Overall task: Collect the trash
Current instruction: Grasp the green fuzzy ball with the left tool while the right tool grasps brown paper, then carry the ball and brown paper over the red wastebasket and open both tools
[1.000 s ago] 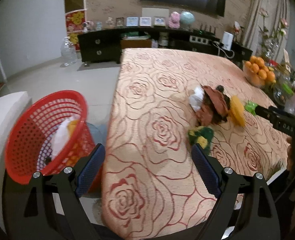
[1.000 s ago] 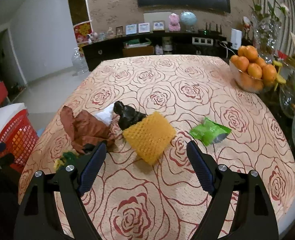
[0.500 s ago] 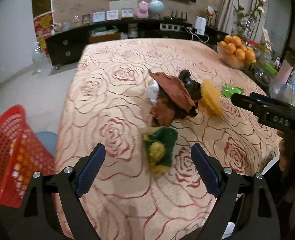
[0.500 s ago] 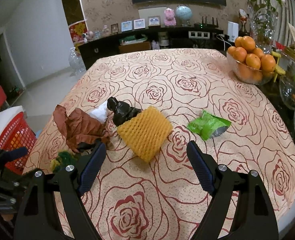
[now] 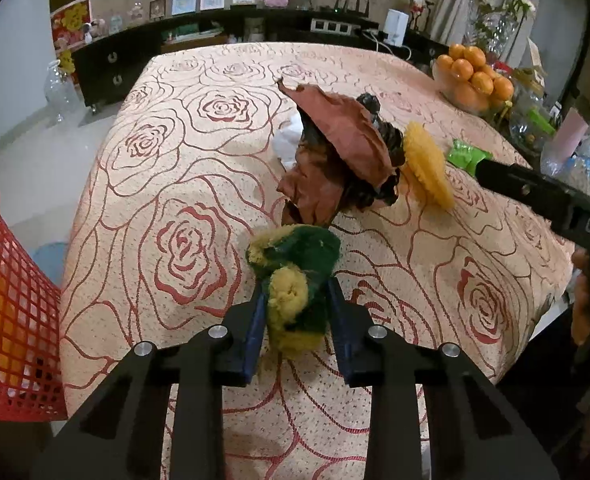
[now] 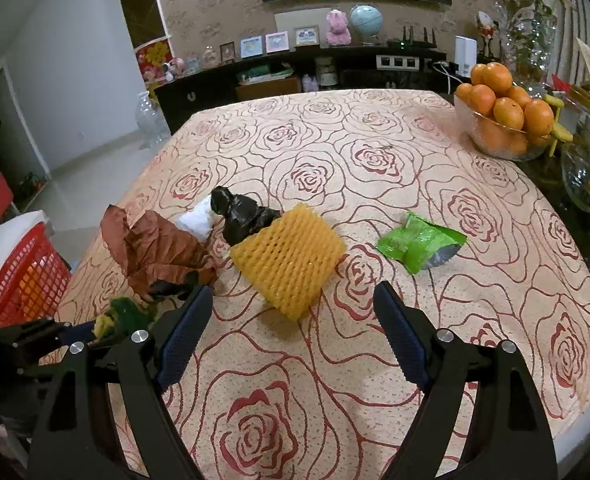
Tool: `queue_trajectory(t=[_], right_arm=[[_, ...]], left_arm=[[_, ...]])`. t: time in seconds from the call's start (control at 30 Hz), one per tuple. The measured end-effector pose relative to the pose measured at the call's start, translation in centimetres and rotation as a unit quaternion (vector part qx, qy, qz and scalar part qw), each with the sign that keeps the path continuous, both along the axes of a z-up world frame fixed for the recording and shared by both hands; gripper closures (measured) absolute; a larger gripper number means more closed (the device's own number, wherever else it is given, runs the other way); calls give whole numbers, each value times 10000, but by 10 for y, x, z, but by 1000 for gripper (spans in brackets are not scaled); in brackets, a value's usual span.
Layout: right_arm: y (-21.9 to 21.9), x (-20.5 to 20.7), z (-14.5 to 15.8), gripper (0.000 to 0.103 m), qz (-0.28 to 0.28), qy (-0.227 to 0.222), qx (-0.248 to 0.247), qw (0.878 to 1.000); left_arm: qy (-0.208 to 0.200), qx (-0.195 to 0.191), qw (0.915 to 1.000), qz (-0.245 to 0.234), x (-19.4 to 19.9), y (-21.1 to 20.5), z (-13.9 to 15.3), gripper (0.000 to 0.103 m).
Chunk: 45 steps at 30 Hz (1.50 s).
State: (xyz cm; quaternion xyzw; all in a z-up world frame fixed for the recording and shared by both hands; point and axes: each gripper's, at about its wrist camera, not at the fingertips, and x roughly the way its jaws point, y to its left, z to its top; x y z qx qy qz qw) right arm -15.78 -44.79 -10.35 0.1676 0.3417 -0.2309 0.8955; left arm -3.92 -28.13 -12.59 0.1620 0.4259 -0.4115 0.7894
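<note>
My left gripper [image 5: 295, 304] is shut on a green and yellow scouring sponge [image 5: 295, 268] on the rose-patterned tablecloth [image 5: 183, 160]. Behind it lie crumpled brown paper [image 5: 335, 148], a black bag [image 5: 375, 108], a white tissue [image 5: 291, 136], a yellow foam net [image 5: 427, 164] and a green wrapper [image 5: 465, 156]. My right gripper [image 6: 293, 308] is open just short of the yellow foam net [image 6: 291, 256], with the green wrapper [image 6: 419, 242] to its right and the brown paper [image 6: 155, 248] to its left. The sponge [image 6: 123, 316] shows there too.
A red mesh basket [image 5: 11, 304] holding some trash stands on the floor left of the table, also in the right wrist view [image 6: 27, 276]. A glass bowl of oranges [image 6: 503, 120] and glassware [image 6: 587, 176] sit along the right edge. A dark sideboard [image 6: 295, 76] lines the far wall.
My left gripper swung from the basket to the table, moved onto the sponge and closed on it. My right gripper crept slightly toward the foam net and stayed open.
</note>
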Motion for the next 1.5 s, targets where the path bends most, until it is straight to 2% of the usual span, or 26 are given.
queue_trajectory(t=[0.2,0.43,0.53,0.73,0.9,1.03,1.07,1.13,1.23,1.5], right_arm=[[6,4,1,23,195,-97,-19,9998],[23,19,5,23,644,-196,-52,9977],[36,29,7,19,938,-239,-76,9953],[60,63,16,17,1424,-181,-367,9890],[55,95,2,17,1440,41,-283,9892],[51,100,-10,18,1361,174,-195,9903],[50,101,-12,19,1347,193,-154,9906],[49,103,-15,30,1427,253,-61,9894],[52,105,-19,41,1523,323,-35,9878],[48,88,-13,45,1434,133,100,9895]], left_arm=[[-129,-224,9993,273,3,21,14,75],[-732,-272,9929,900,13,49,33,75],[-781,-262,9907,1079,20,57,35,75],[-819,-300,9890,1194,27,70,39,75],[-766,-311,9884,1271,31,77,39,75],[-736,-312,9884,1290,32,79,39,75],[-737,-315,9884,1288,32,79,38,75],[-706,-329,9888,1275,34,79,38,75],[-672,-351,9893,1247,33,79,38,75],[-660,-342,9886,1311,34,79,37,75]])
